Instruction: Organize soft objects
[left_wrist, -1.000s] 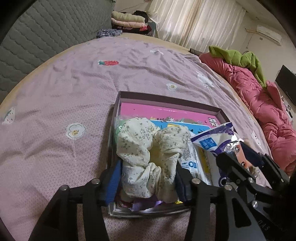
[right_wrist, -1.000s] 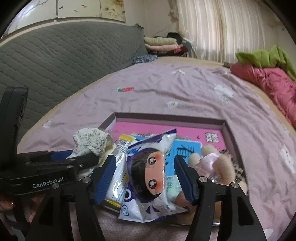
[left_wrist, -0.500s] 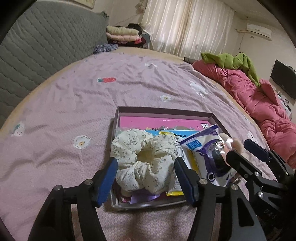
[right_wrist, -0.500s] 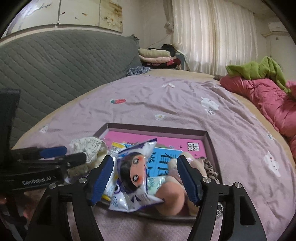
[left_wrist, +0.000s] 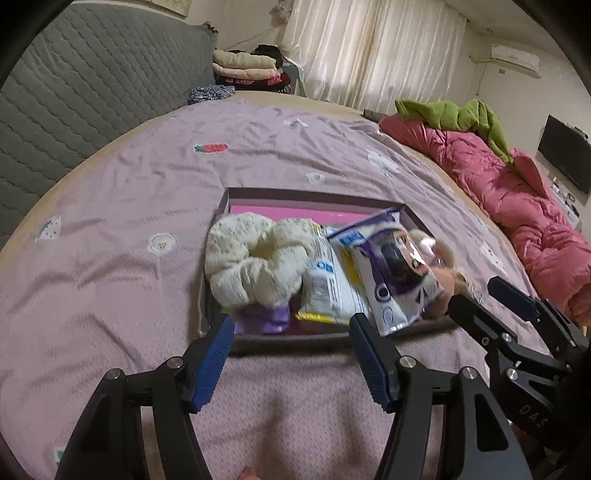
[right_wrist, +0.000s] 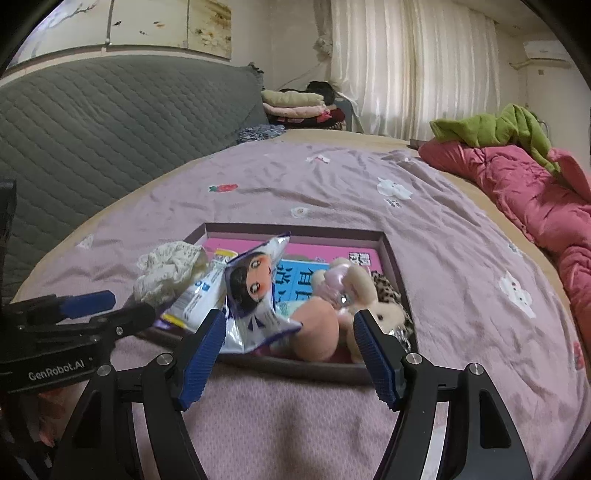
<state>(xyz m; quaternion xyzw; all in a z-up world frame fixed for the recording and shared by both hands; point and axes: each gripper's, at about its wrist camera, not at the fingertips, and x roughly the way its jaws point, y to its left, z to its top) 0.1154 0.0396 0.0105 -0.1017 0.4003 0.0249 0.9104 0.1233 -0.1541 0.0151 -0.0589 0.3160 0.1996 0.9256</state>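
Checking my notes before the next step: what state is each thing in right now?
Left gripper: jaws open, just widened, empty.
Right gripper: jaws open, just widened, empty.
Box: lidless, full.
Scrunchie: in box, released.
Snack bag: in box, sealed, crumpled.
Plush toy: lying in box.

"GenRobot.AI" on left gripper body, possibly "DAS" on right gripper

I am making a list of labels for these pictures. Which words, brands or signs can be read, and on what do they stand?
"GenRobot.AI": on the left gripper body, right wrist view.
"DAS": partly cut off, on the right gripper body, left wrist view.
Large Chinese characters on the blue book: partly hidden, unreadable.
Print on the snack packets and the pink book: too blurred.
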